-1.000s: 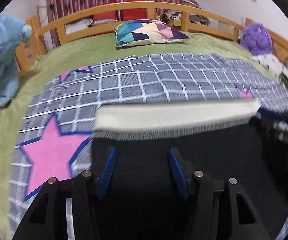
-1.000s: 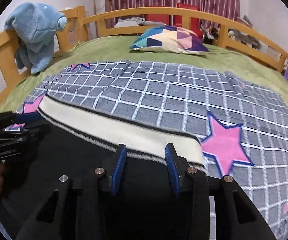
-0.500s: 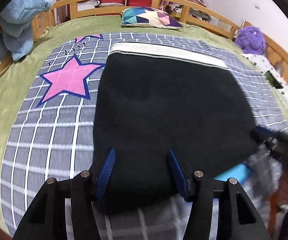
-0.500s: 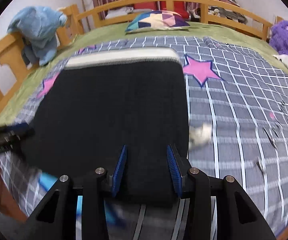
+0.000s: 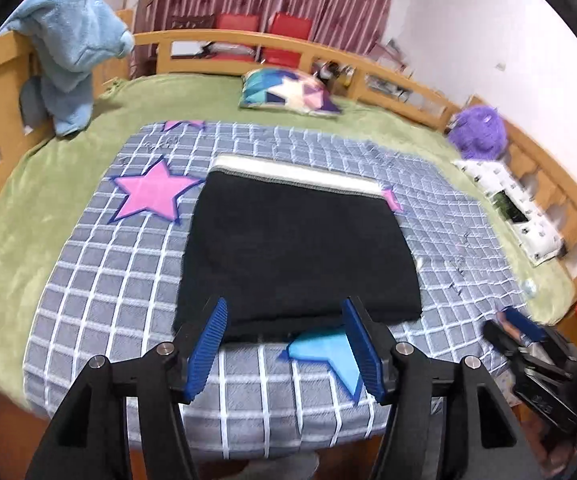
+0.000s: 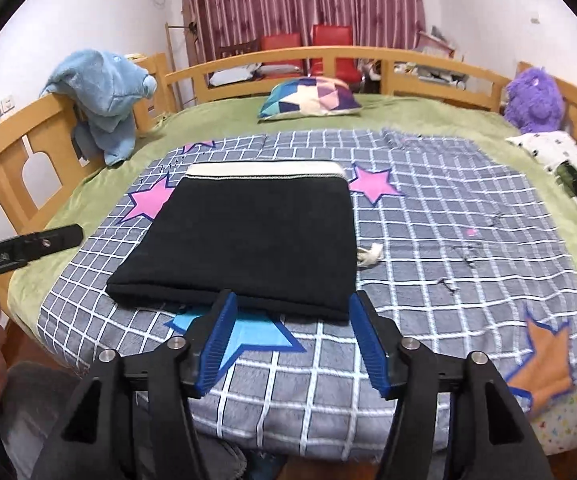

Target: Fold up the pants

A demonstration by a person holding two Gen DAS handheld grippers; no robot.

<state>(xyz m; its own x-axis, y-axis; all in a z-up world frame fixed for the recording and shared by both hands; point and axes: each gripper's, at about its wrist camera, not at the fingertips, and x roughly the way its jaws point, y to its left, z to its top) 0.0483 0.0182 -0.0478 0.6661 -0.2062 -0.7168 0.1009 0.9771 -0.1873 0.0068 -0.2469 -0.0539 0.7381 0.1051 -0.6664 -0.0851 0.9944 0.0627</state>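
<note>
Pants [image 5: 296, 248]: black, folded into a flat rectangle, lying on the checked blanket in the middle of the bed; near edge is the fold, resting over the top of a light blue star [image 6: 248, 330] printed on the blanket.
Waistband [image 6: 264, 169]: cream band along the far edge of the pants, facing the pillow.
Drawstring [image 6: 368, 256]: pale cord end poking out at the right side of the pants, lying on the blanket.
Left tongs [image 5: 284, 352]: spread wide, holding nothing; blue pads sit just short of the pants' near edge, not touching the cloth.
Right tongs [image 6: 292, 344]: spread wide, holding nothing; hovering at the near edge of the pants, apart from the fabric.
Blanket [image 5: 100, 280]: grey with white grid, pink stars [image 5: 150, 196] to the left and right of the waistband, an orange star [image 6: 544, 364] at the near right corner.
Bed cover [image 6: 420, 116]: green, beneath the blanket.
Pillow [image 6: 308, 98]: multicoloured triangles, at the far end of the bed.
Bed frame [image 6: 328, 58]: pale wood rails around the bed.
Blue plush toy [image 6: 106, 96]: draped over the left rail.
Purple plush toy [image 6: 534, 98]: on the right side by the rail.
Curtain [image 6: 300, 0]: dark red, behind the bed.
</note>
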